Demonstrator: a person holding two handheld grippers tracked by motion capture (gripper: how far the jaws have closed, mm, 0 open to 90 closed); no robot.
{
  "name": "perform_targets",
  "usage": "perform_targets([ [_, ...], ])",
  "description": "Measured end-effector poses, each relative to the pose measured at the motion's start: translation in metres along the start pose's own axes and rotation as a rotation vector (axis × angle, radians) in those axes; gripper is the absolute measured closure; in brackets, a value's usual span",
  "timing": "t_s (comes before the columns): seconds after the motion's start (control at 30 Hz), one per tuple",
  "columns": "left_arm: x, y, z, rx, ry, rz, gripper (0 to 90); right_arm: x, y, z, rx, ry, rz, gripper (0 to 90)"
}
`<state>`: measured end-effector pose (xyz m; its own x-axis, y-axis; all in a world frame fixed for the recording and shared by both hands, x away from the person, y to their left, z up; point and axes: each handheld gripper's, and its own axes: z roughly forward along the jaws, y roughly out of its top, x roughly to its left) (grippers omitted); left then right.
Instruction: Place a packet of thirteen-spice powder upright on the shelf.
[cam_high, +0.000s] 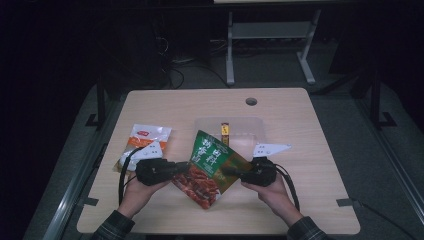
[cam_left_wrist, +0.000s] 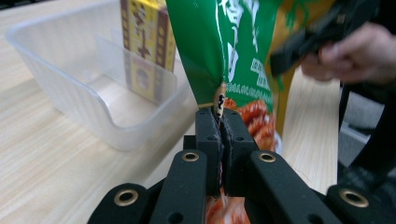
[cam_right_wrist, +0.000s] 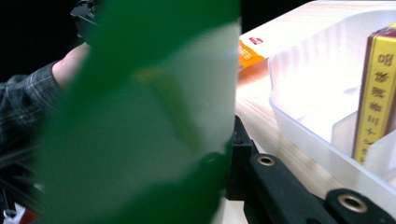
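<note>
I held a two-jaw gripper in each hand at a pale wooden table (cam_high: 300, 210), seen from above in a dim room. Between them, at the near middle of the table, was a green snack bag (cam_high: 212, 167) printed with red food, held tilted with its top toward the far side. My left gripper (cam_high: 177, 170) had its jaws pressed together on the bag's left edge; in the left gripper view the two black pads met on a fold of the green wrapper (cam_left_wrist: 219, 107). My right gripper (cam_high: 231, 171) was on the bag's right edge, jaws closed on it too; in the right gripper view the blurred green bag (cam_right_wrist: 140, 116) covered the left jaw.

Just beyond the bag stood a clear plastic tray (cam_high: 250, 125) with a slim yellow box (cam_high: 225, 131) upright inside. To the far left of my left gripper lay a white and orange packet (cam_high: 145, 137), flat on the table.
</note>
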<state>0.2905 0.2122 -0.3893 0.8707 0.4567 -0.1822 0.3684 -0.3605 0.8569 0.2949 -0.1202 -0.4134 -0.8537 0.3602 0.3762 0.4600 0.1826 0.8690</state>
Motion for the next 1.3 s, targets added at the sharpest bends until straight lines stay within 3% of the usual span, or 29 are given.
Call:
perform_targets([
  [0.3, -0.002, -0.003, 0.005, 0.034, -0.022, 0.027, 84.7, 0.001, 0.011, -0.014, 0.052, 0.04, -0.058, 89.8],
  [0.37, 0.002, -0.005, 0.003, 0.028, -0.027, 0.011, 89.5, 0.001, 0.012, -0.017, 0.066, 0.044, -0.067, 89.9],
  [0.43, 0.004, -0.006, 0.003, 0.019, -0.027, -0.002, 88.8, 0.001, 0.012, -0.017, 0.07, 0.046, -0.067, 89.9],
  [0.73, 0.005, -0.012, 0.005, 0.09, 0.02, 0.045, 60.2, 0.009, 0.021, -0.026, 0.106, 0.057, -0.126, 89.9],
  [0.77, 0.004, -0.014, 0.007, 0.128, 0.029, 0.071, 57.4, 0.01, 0.022, -0.03, 0.114, 0.063, -0.135, 89.8],
  [0.9, 0.002, -0.017, 0.01, 0.163, 0.035, 0.078, 47.9, 0.011, 0.023, -0.034, 0.114, 0.065, -0.15, 89.8],
  [0.93, 0.001, -0.02, 0.009, 0.172, 0.039, 0.08, 41.9, 0.011, 0.024, -0.039, 0.116, 0.063, -0.155, 89.8],
  [1.13, 0.002, -0.029, 0.004, 0.201, 0.057, 0.066, 34.6, 0.01, 0.026, -0.057, 0.113, 0.053, -0.151, 89.8],
  [1.3, 0.003, -0.034, 0.004, 0.215, 0.062, 0.076, 32.1, 0.008, 0.026, -0.077, 0.103, 0.01, -0.155, 89.8],
])
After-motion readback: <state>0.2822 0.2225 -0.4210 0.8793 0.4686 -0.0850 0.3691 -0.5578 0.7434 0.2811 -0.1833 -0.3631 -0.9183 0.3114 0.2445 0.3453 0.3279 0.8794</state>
